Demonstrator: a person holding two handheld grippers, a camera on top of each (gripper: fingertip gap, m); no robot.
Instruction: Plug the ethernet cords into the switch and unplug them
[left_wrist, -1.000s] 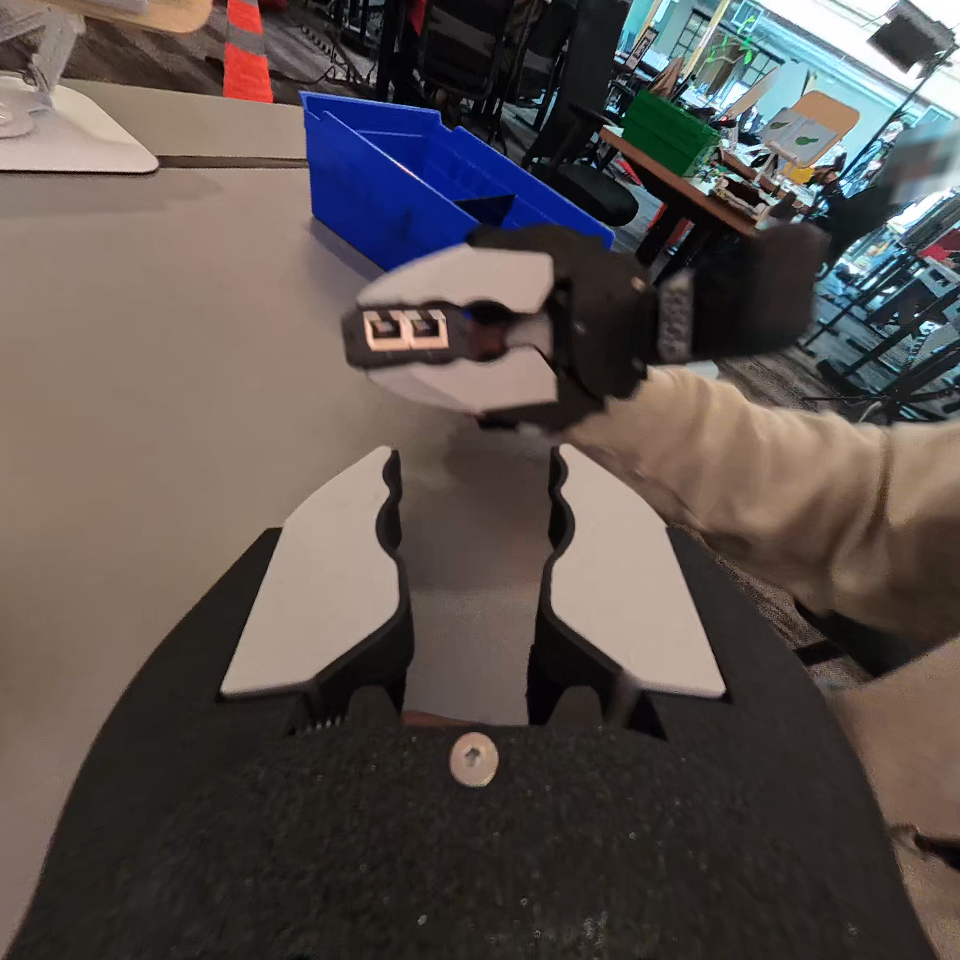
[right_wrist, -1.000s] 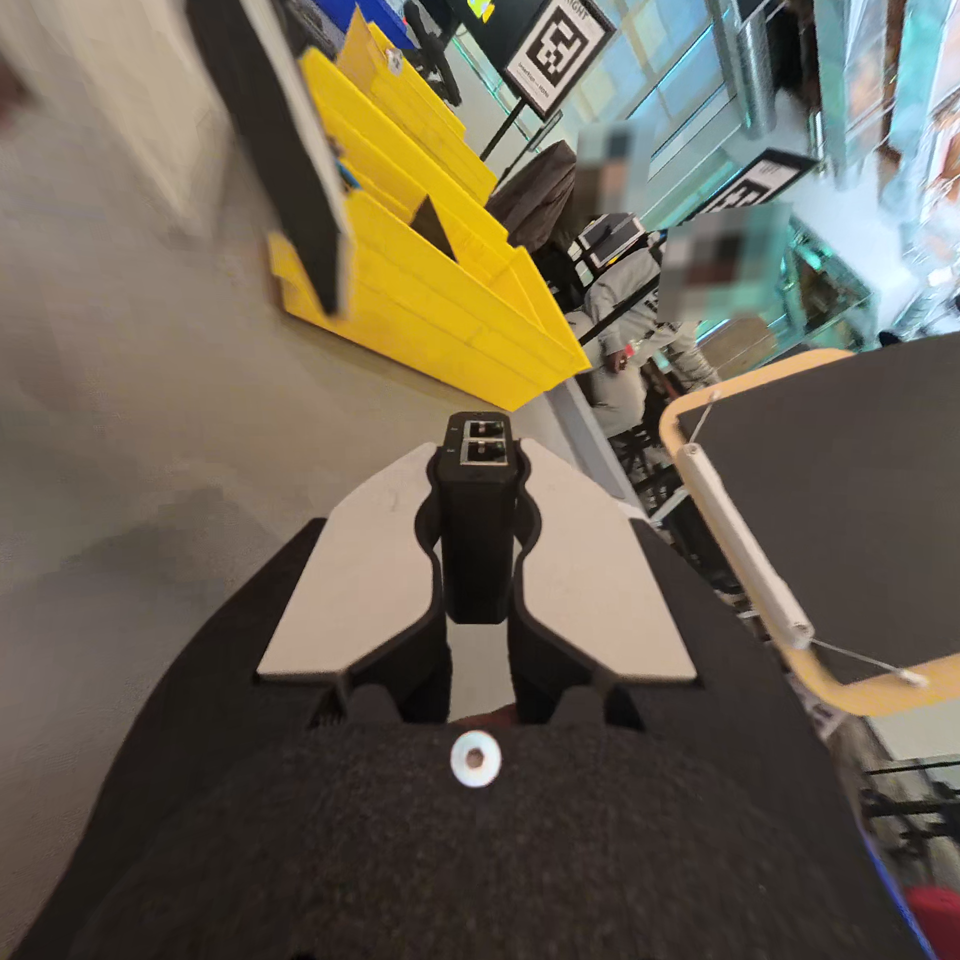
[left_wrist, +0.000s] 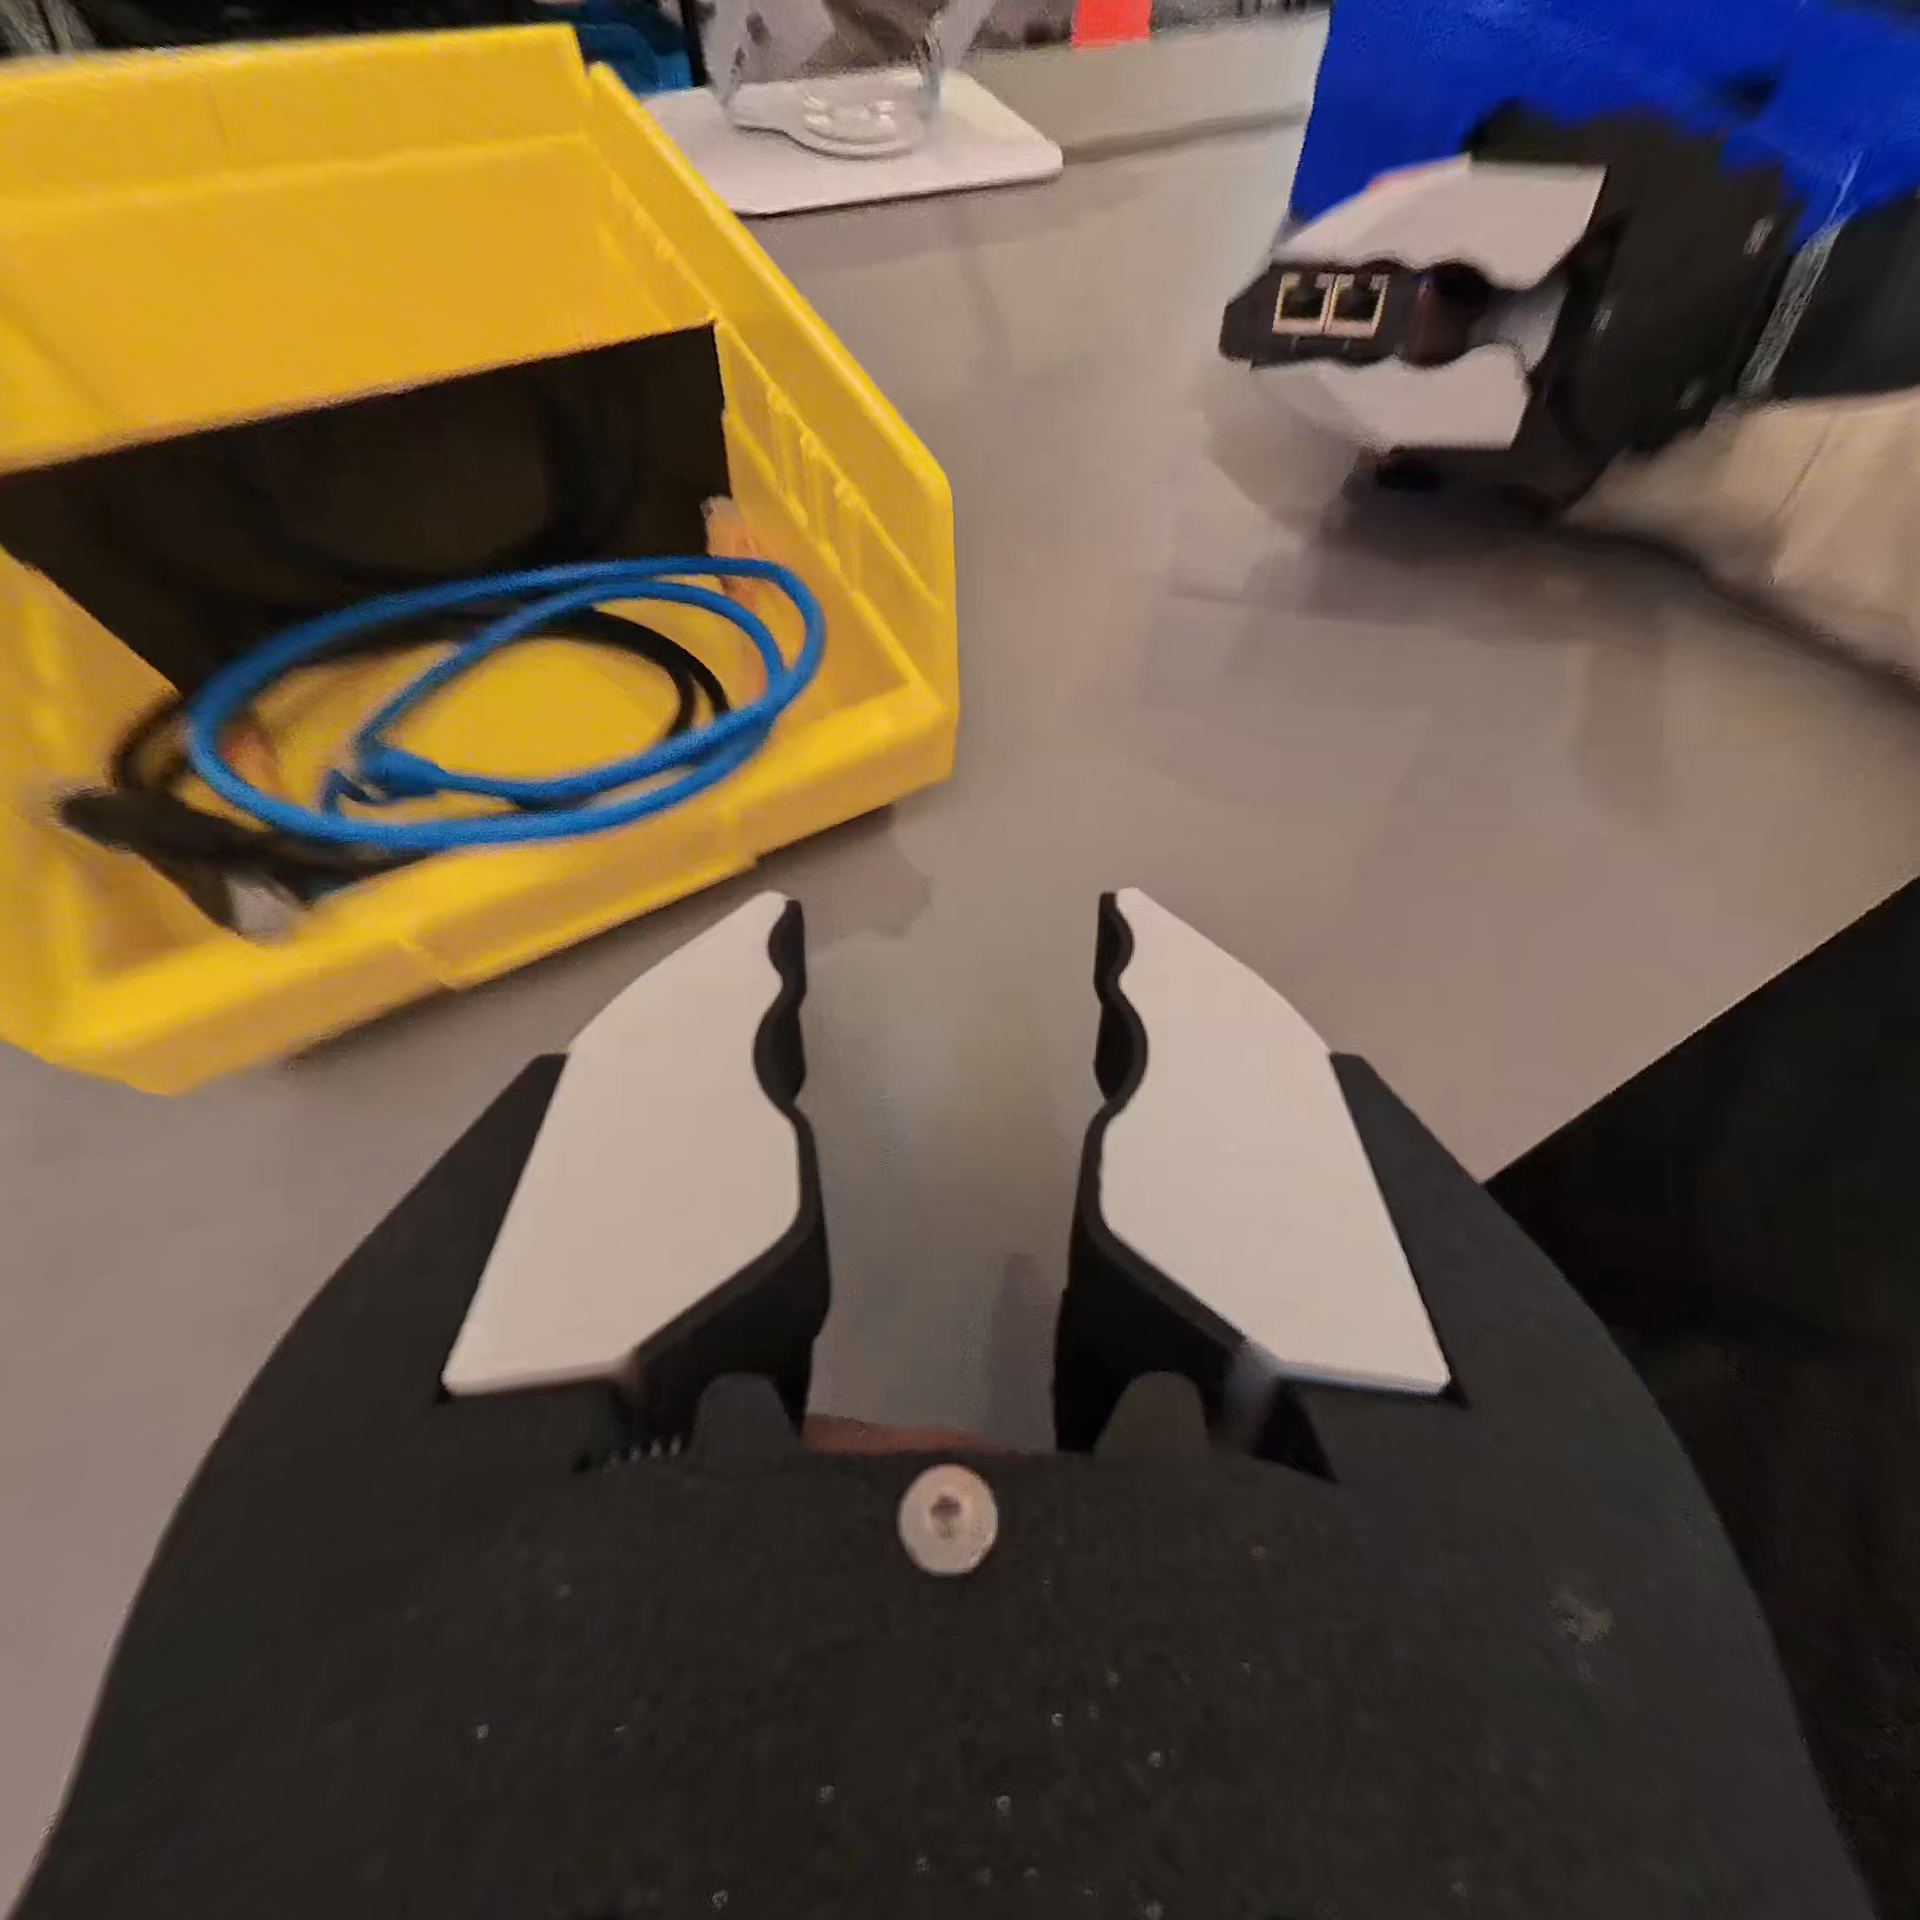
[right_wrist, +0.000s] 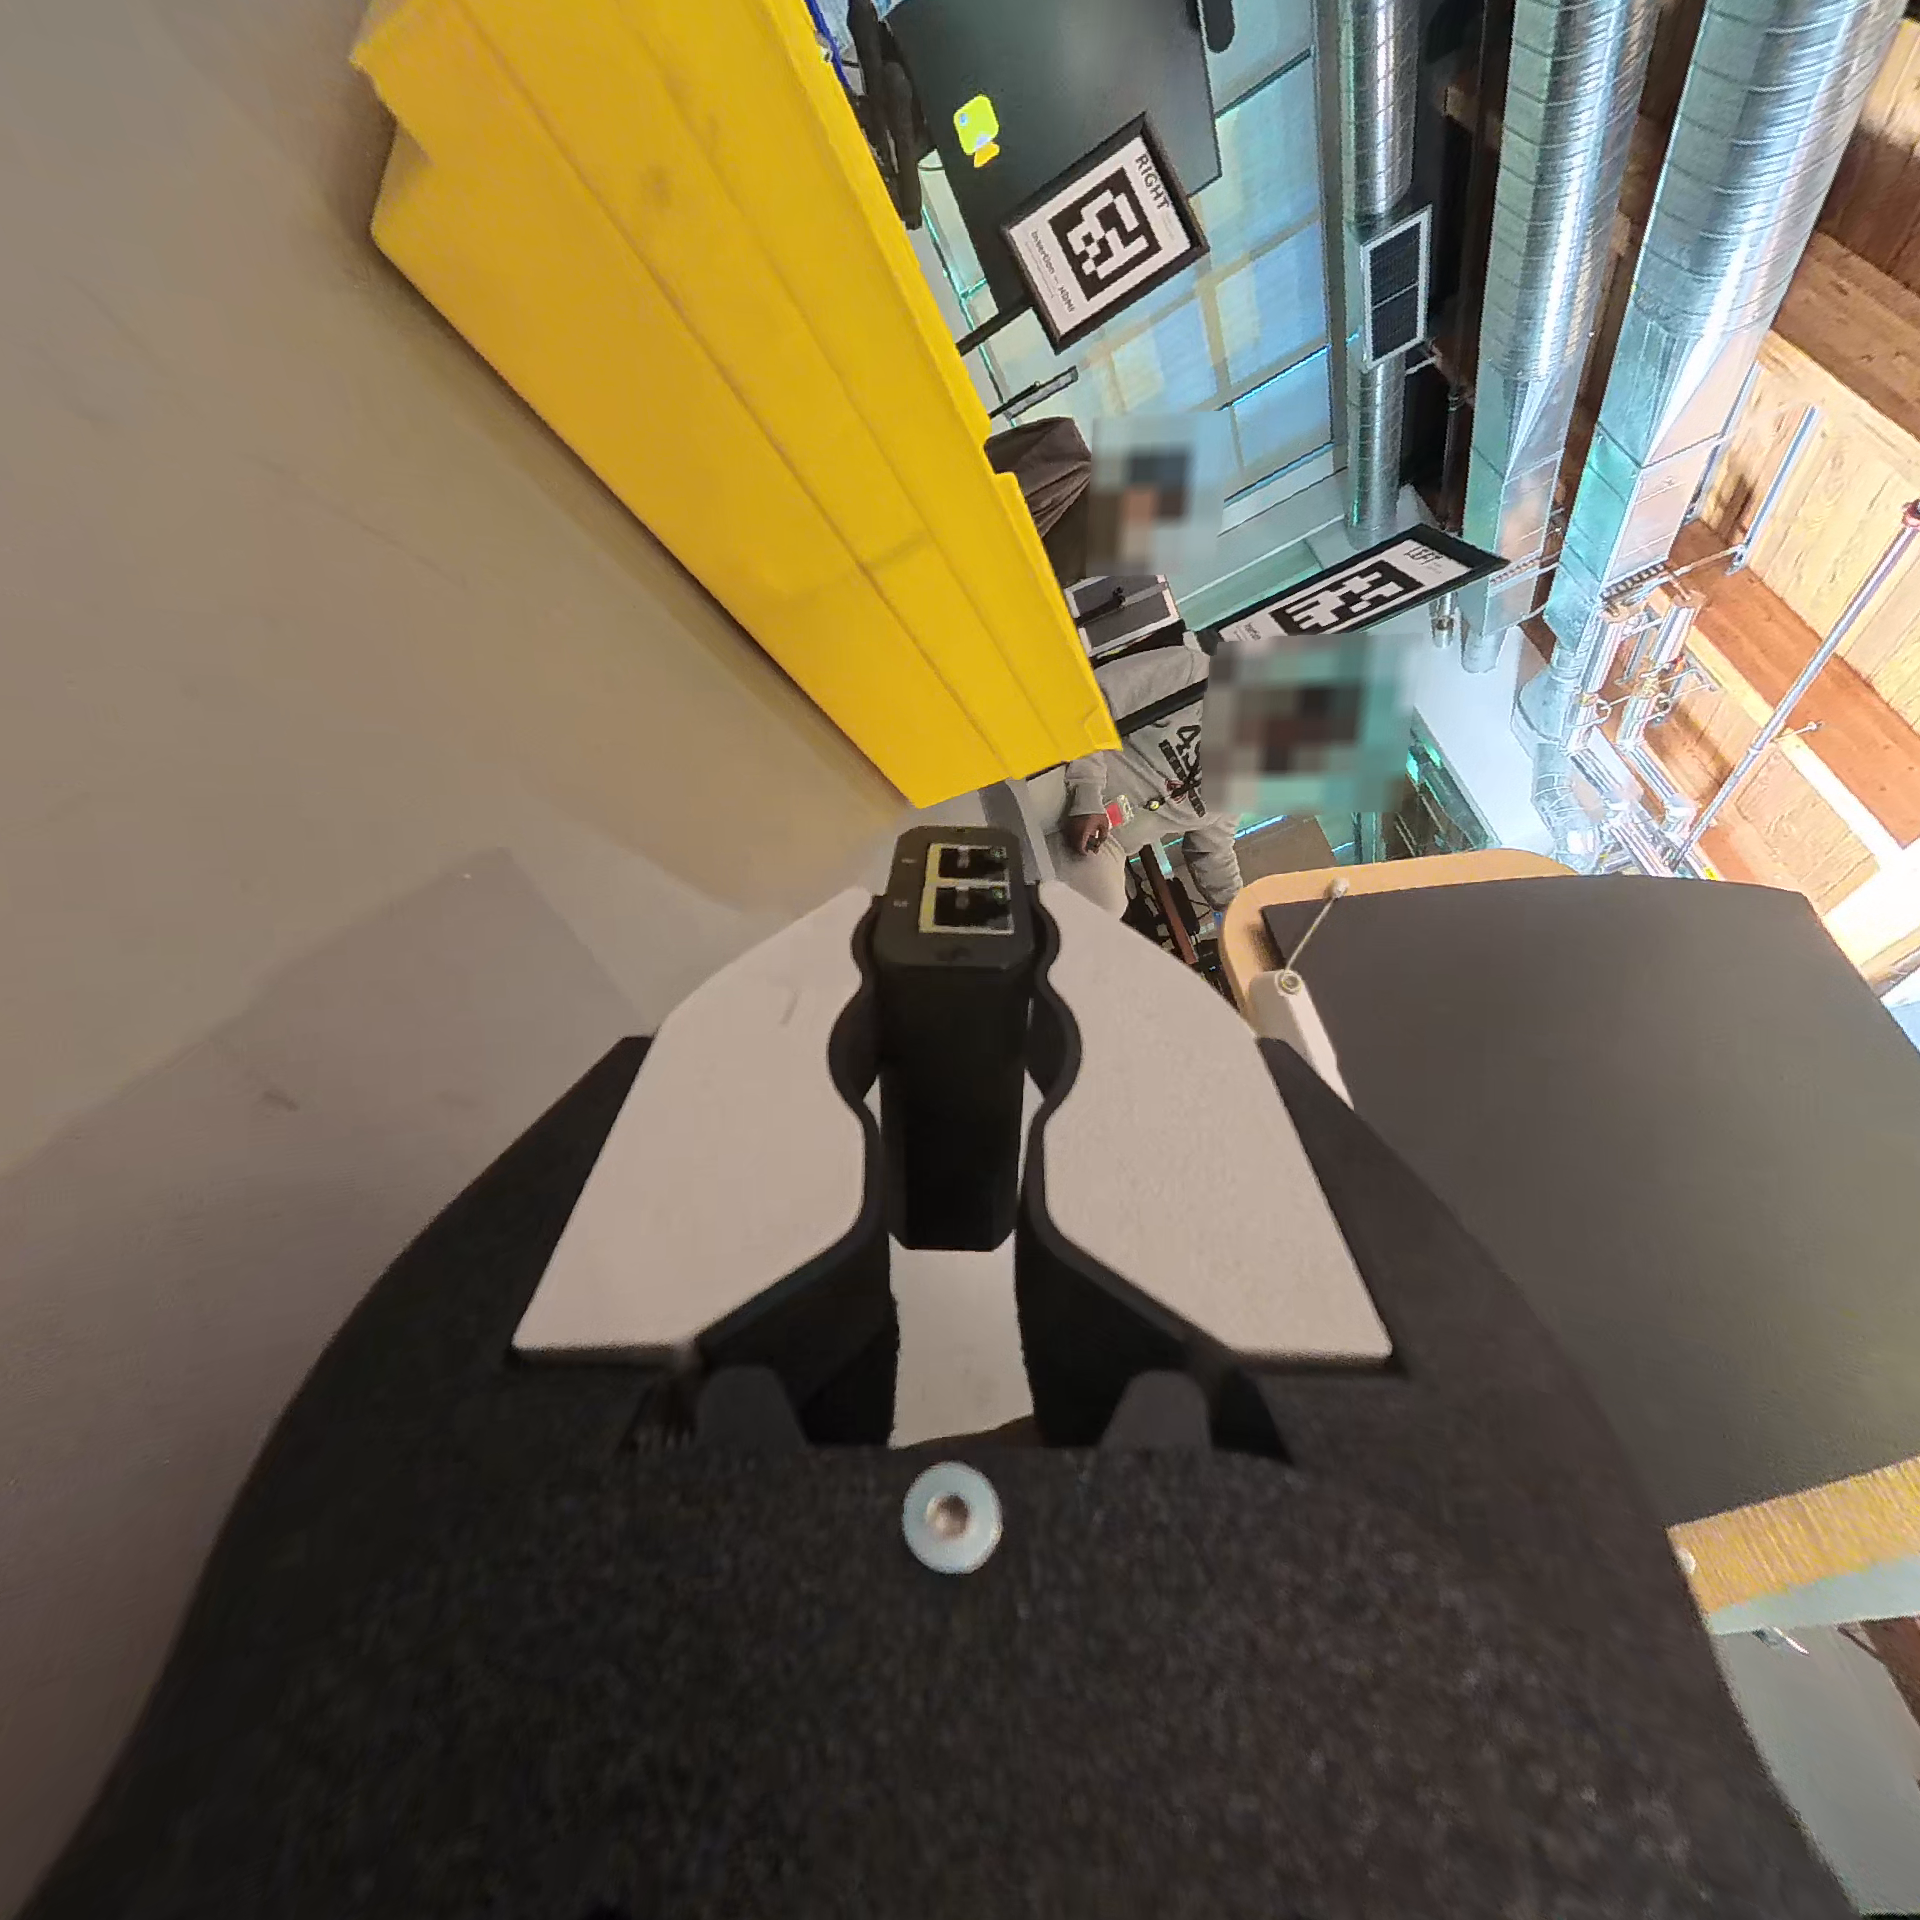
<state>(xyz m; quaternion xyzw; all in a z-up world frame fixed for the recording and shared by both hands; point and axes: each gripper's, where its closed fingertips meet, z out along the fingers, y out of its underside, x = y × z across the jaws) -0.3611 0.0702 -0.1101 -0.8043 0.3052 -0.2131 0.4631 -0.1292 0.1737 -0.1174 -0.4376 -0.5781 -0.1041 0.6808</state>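
Note:
My right gripper (right_wrist: 956, 935) is shut on a small black switch (right_wrist: 951, 1049) with two empty ports facing forward. It holds the switch in the air, rolled sideways. The switch (left_wrist: 1330, 312) also shows in the left wrist view at upper right, held above the grey table (left_wrist: 1247, 748). My left gripper (left_wrist: 951, 914) is open and empty, low over the table. A coiled blue ethernet cord (left_wrist: 499, 696) and a black cord (left_wrist: 197, 821) lie in a yellow bin (left_wrist: 831, 520) ahead and to the left of it.
A blue bin (left_wrist: 1558, 83) stands behind the right gripper. A white stand base (left_wrist: 862, 135) sits at the table's far side. The yellow bin's outer wall (right_wrist: 727, 436) fills the upper left of the right wrist view. People stand beyond the table. My right fingertips sit around 25 cm from my left ones.
My left gripper has swung left, bringing the yellow bin with the cords into view; the switch now sits at upper right. My right gripper still holds the switch and has shifted slightly.

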